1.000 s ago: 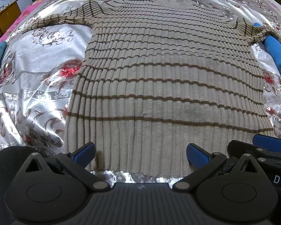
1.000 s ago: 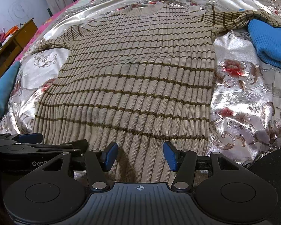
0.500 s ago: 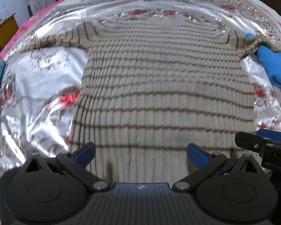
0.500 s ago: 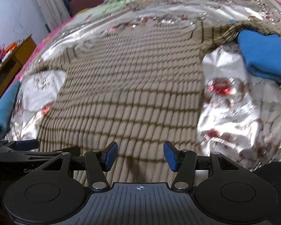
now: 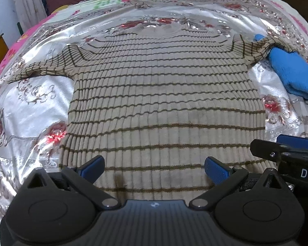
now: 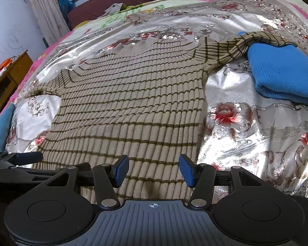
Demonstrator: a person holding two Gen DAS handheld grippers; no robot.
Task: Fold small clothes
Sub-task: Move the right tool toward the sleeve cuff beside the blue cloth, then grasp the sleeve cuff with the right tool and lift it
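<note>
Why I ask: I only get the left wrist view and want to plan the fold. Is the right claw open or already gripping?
Observer: The right claw is open. Its fingers sit apart over the lower right part of the sweater and grip nothing.
Operator: What stands left of the bed?
Observer: A wooden desk with orange items on top.
Operator: What lies right of the hem, behind that claw's body?
Observer: Floral quilt. The blue cloth lies farther up, by the sleeve.
</note>
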